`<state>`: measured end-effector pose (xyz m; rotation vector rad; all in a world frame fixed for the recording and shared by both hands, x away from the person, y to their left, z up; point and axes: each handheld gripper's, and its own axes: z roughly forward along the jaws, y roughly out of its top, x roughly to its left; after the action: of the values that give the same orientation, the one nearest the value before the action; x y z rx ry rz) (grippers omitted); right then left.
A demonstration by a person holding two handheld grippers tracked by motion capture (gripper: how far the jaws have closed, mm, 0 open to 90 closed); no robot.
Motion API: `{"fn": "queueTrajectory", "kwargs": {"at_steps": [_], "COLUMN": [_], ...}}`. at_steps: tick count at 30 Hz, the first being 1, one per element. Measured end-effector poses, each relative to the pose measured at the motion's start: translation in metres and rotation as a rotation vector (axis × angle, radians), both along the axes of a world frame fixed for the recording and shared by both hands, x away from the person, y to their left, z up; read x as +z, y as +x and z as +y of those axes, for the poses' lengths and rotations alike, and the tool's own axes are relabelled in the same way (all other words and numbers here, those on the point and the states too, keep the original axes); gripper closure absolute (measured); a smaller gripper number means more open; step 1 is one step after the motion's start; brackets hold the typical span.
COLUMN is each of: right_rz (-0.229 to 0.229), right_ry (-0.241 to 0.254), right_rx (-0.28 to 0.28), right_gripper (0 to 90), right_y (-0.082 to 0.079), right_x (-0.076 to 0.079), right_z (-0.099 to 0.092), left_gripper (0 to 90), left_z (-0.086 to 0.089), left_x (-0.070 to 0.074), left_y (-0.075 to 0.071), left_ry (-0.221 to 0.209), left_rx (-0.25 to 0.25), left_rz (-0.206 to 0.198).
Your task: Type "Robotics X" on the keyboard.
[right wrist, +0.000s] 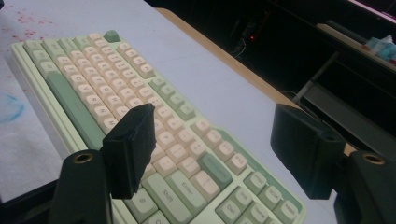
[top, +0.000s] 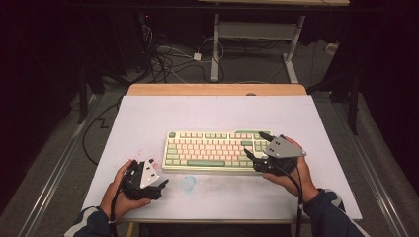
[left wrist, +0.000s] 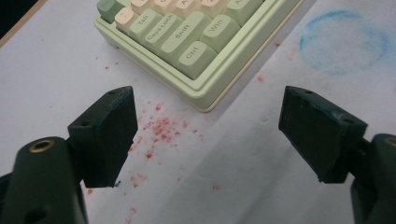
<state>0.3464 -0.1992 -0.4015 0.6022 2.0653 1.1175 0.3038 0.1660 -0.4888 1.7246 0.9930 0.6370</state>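
A pale green and cream keyboard lies flat in the middle of the white table sheet. My left gripper rests low on the sheet just off the keyboard's near left corner. Its jaws stand wide apart with nothing between them. Over the keyboard's right end my right gripper hovers, pointing left along the rows of keys. That gripper is also open and empty, with one jaw above the keys and the other near the keyboard's far edge.
Red specks and a faint blue ring stain mark the sheet near the keyboard's front. A wooden table edge runs along the far side. Beyond it are floor cables and the legs of another desk.
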Motion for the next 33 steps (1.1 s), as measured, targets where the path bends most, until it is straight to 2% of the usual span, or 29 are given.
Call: {"fn": "queueTrajectory", "kwargs": {"at_steps": [2,12,19,21,25,33], "right_rz": [-0.007,-0.009,-0.011,-0.02,-0.002,0.031], "right_ry": [-0.006,0.007,0.012,-0.007,-0.012,-0.039], "right_rx": [-0.029,-0.084,-0.085,-0.091,-0.093,-0.077], "right_gripper": [27.8,25.0,24.9,24.9,24.8,24.7], "right_y": [-0.005,-0.016,-0.027,-0.032,-0.039,-0.05], "right_x": [-0.002,-0.012,-0.021,-0.025,-0.032,-0.041], "right_z": [-0.006,-0.028,-0.036,-0.038,-0.042,-0.048], "left_gripper": [18.4,19.1,22.1,23.2,25.4,34.5], "left_z": [0.0,0.001,0.001,0.001,0.002,-0.003], "left_x": [0.0,0.002,0.005,0.005,0.007,0.016], "left_y": [0.0,0.001,0.001,0.001,0.002,0.004], "left_ry": [0.001,-0.001,-0.018,-0.02,-0.028,-0.055], "left_rx": [0.002,0.018,0.035,0.038,0.039,0.009], "left_rz": [-0.002,-0.016,-0.036,-0.041,-0.046,-0.046]}}
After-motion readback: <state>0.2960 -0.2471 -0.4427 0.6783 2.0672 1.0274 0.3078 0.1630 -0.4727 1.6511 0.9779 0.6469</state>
